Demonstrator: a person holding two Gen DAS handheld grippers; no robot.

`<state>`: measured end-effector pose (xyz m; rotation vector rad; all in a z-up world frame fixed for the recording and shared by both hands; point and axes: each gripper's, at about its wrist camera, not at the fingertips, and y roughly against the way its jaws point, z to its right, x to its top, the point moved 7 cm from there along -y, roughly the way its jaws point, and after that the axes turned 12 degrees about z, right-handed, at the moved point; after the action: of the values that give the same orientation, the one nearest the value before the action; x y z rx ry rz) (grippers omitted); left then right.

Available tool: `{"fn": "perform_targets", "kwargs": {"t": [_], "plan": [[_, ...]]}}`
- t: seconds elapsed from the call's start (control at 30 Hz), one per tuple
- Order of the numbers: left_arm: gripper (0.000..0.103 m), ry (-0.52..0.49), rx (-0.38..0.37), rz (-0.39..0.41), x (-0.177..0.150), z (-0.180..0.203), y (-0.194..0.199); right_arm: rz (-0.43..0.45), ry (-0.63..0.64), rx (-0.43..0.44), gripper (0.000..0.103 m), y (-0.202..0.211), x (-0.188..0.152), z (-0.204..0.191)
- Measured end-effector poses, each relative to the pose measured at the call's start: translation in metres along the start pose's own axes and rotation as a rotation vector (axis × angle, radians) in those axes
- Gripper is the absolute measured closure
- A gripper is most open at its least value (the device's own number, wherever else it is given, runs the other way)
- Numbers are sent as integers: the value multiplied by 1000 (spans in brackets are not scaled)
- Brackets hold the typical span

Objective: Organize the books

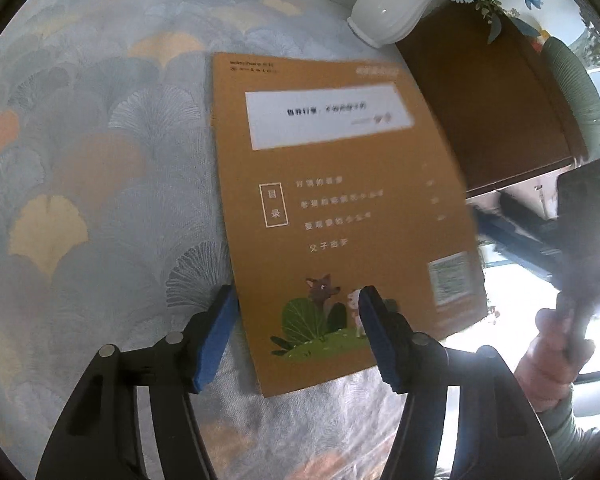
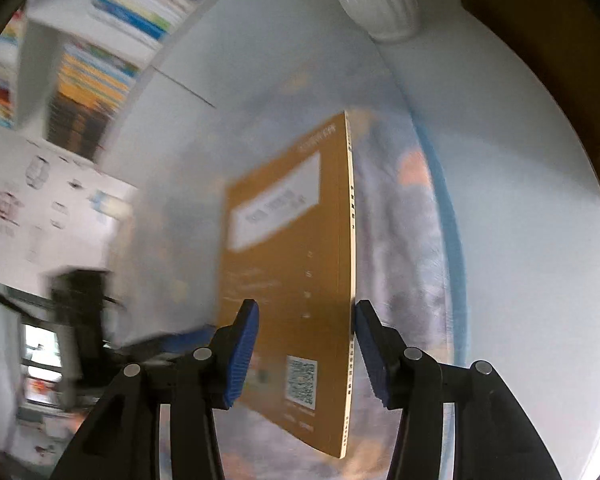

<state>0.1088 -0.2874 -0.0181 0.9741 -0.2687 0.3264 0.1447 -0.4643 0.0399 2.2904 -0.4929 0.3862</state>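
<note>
Now: orange book flat on patterned cloth, long axis running away from left gripper. Left jaws parted over near corner, nothing pinched. Right gripper open, astride spine edge; both close.

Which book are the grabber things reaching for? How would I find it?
Look at the tablecloth with the fan-shaped leaves. Just below the white vase lies one flat mustard-brown book. It is the only one there, with a white label, white writing and a little wolf beside a green bush.
</note>
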Motion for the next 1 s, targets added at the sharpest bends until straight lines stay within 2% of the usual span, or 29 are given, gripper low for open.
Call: {"fn": "perform_targets", "kwargs": {"t": [0.13, 0.2, 0.37, 0.47, 0.57, 0.7, 0.87, 1.0], "plan": [[44, 74, -76, 4, 0, -5, 5, 34, -73, 227, 54, 17, 16, -37], [44, 102, -95, 29, 2, -12, 15, 37, -63, 274, 54, 18, 20, -58], [44, 132, -26, 202, 13, -49, 82, 19, 87, 289, 54, 6, 20, -122], [44, 173, 56, 301, 15, -88, 136, -11, 176, 297, 54, -7, 8, -163], [44, 178, 144, 362, 13, -118, 174, -47, 240, 285, 54, -30, -9, -197], [44, 204, 213, 405, 10, -157, 214, -120, 278, 227, 54, -70, -42, -221], [44, 213, 198, 365, 7, -174, 220, -170, 305, 97, 54, -105, -72, -225], [44, 158, 151, 267, 2, -175, 203, -184, 280, -30, 54, -121, -83, -204]]}}
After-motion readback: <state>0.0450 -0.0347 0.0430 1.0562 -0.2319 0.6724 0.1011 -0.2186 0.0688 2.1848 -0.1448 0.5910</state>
